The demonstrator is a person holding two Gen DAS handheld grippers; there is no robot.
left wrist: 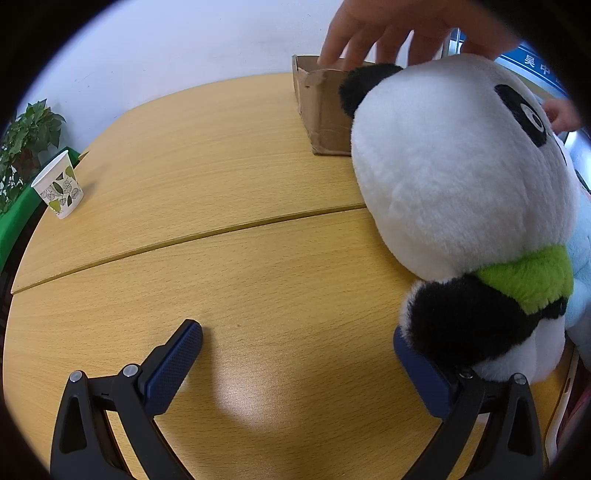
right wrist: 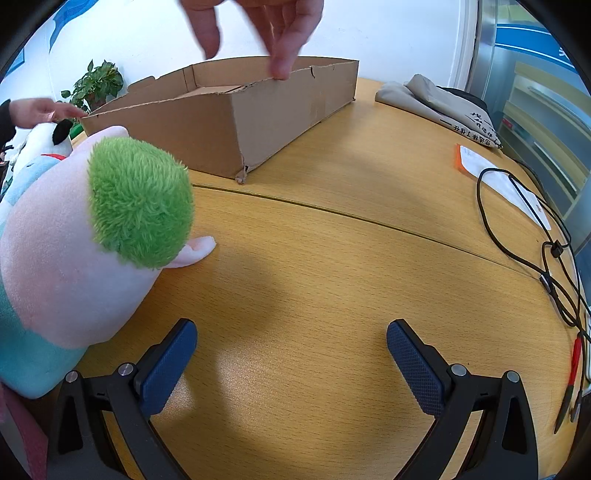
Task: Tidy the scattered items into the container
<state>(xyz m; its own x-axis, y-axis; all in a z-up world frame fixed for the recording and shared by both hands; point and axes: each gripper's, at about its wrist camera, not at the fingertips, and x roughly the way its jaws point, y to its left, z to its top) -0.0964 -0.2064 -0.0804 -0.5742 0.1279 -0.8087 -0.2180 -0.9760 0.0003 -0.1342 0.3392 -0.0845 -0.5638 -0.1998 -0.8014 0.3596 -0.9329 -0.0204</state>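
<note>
Plush toys, a panda (left wrist: pixel 461 177) and a green-haired doll (right wrist: pixel 92 236), are seen on the wooden table (left wrist: pixel 221 258) near the cardboard box (right wrist: pixel 258 122). Left gripper (left wrist: pixel 295 343) and right gripper (right wrist: pixel 291 343) are held spread, empty; the panda is touched by the left one's right finger.

Your left gripper (left wrist: pixel 295 343) hangs low over the wooden counter (left wrist: pixel 221 258) with its jaws spread wide and nothing between them. The right jaw touches the black arm of a panda toy (left wrist: pixel 461 177), which sits upright at the right with a green scarf at its neck. Behind the panda stands a cardboard box (left wrist: pixel 321 107), partly hidden by its head. A hand (left wrist: pixel 399 29) reaches down over the box's rim. Far left, a leaf-patterned paper cup (left wrist: pixel 59 184) stands near the counter's edge, beside a potted plant (left wrist: pixel 26 136).
</note>
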